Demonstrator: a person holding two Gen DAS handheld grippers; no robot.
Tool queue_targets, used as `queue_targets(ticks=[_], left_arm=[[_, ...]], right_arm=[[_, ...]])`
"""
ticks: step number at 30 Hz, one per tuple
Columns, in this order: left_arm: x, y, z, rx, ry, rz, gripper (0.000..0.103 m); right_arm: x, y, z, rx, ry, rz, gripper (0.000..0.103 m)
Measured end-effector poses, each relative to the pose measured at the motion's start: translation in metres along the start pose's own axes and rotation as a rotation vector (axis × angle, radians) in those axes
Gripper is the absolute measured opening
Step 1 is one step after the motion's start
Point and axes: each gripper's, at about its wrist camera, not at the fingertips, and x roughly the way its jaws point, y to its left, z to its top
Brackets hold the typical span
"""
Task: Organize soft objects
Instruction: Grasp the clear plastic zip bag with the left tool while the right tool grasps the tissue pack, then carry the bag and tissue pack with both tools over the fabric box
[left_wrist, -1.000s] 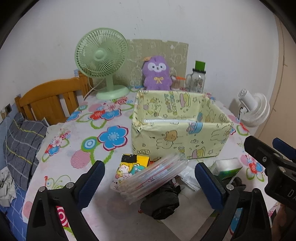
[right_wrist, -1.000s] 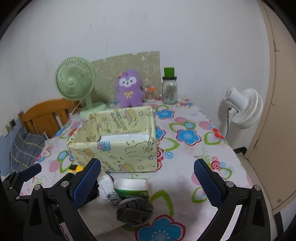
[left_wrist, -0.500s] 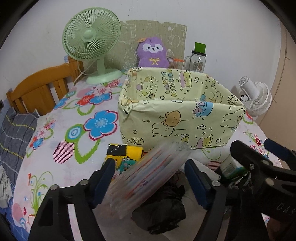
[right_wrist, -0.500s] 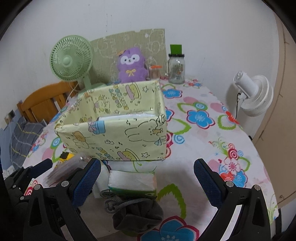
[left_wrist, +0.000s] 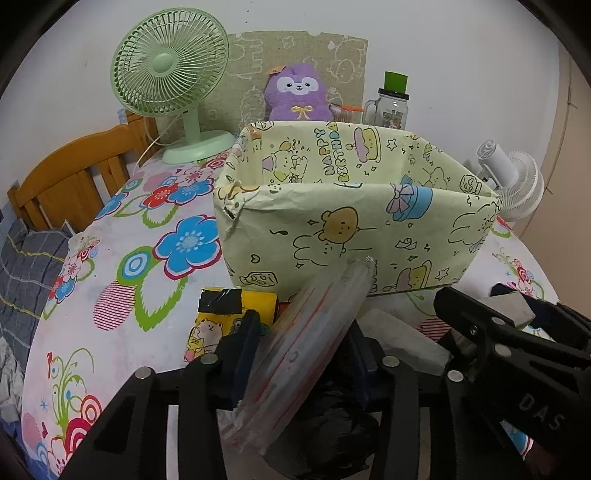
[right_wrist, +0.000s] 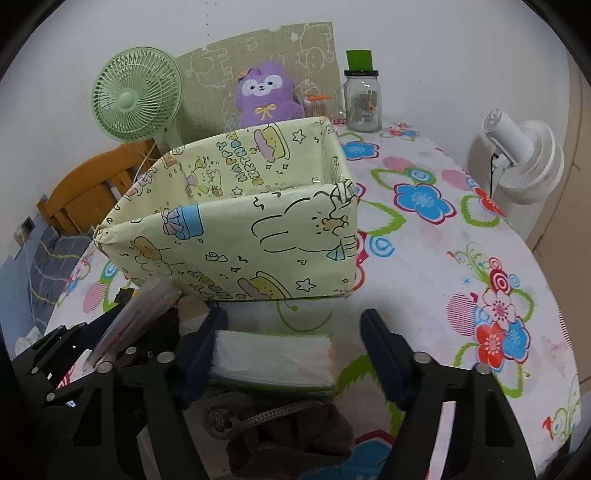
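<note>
Before the yellow box (left_wrist: 354, 229), left gripper (left_wrist: 301, 354) jaws pinch a clear packet (left_wrist: 295, 354); right gripper (right_wrist: 291, 347) jaws spread around tissues (right_wrist: 273, 360).

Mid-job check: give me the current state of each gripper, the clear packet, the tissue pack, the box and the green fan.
left gripper: shut on the clear packet
clear packet: clamped, tilted toward the box
right gripper: open, straddling the tissue pack
tissue pack: lying flat, not gripped
box: upright, open-topped
green fan: upright; running or not, cannot tell
</note>
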Motion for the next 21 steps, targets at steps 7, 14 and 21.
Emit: queue_targets(ticks=[7, 14, 21], left_arm=[[-0.003, -0.001, 0.004, 0.002, -0.014, -0.02, 0.029], [-0.013, -0.001, 0.009, -0.014, -0.037, -0.027, 0.022], [-0.028, -0.007, 0.014, 0.004, -0.072, -0.038, 0.02]], right_arm=[[-0.001, 0.003, 0.004, -0.005, -0.012, -0.009, 0.055], [-0.016, 0.005, 0.012, -0.009, -0.056, -0.019, 0.054], [-0.034, 0.01, 0.018, -0.018, -0.098, -0.011, 0.054]])
